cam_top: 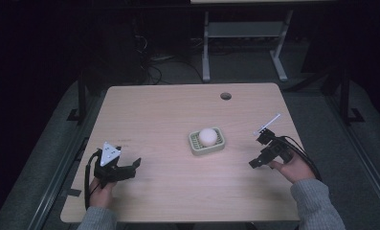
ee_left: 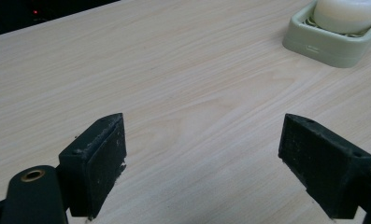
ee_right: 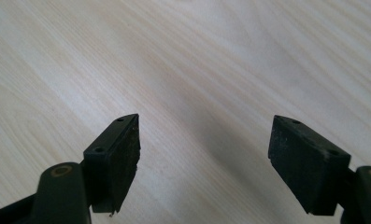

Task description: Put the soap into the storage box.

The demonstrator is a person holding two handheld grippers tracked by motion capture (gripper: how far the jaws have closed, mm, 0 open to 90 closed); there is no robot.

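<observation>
On the bench (cam_top: 154, 115) the left gripper (cam_top: 130, 168) hovers with jaws wide apart and empty, the soap (cam_top: 207, 136) sits in its dish (cam_top: 193, 145) mid-bench, and the right gripper (cam_top: 260, 160), equally wide and empty, should probably approach level and centred.

The left gripper (cam_top: 130, 167) is held low at the near left, jaws spread wide. The right gripper (cam_top: 257, 151) is likewise held with jaws apart.
</observation>
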